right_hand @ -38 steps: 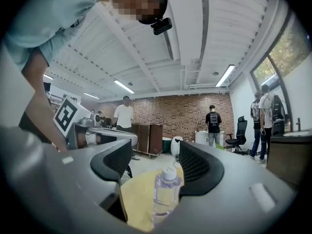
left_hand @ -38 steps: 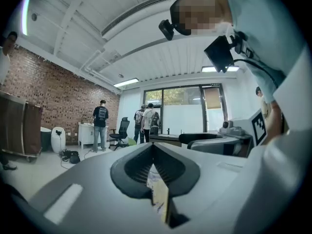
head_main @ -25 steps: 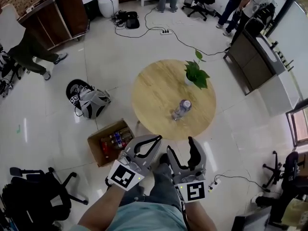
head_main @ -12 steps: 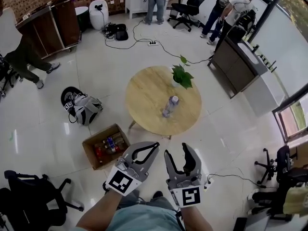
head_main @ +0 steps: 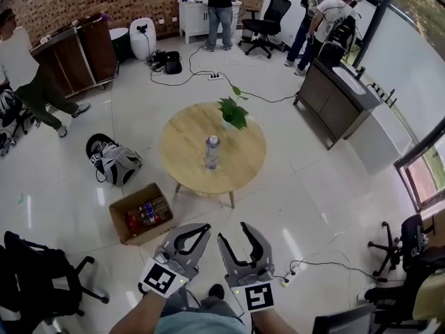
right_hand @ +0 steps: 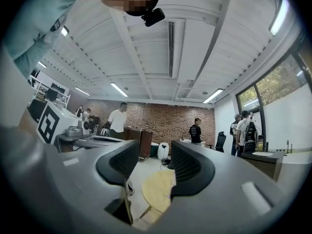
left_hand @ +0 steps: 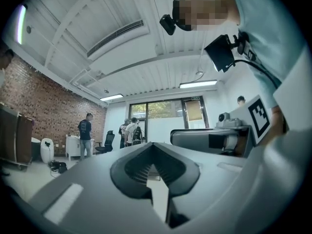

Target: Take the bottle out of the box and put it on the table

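A glossy pale tiled floor (head_main: 313, 200) mirrors the ceiling lights around a round table (head_main: 184, 162) of light, matt wood with a faint grain. On it, a clear plastic bottle (head_main: 212, 152) shows a pale label. The brown cardboard box (head_main: 118, 225) looks dull and papery; the bottles in the box (head_main: 142, 214) show bright, shiny labels and caps. A grey cloth backpack (head_main: 119, 164) lies soft and creased on the tiles. Behind, a rough red brick wall (head_main: 76, 2) rises above a dark wooden cabinet (head_main: 94, 44) with a smooth finish.

Pale blue short-sleeved shirt (head_main: 200, 324)
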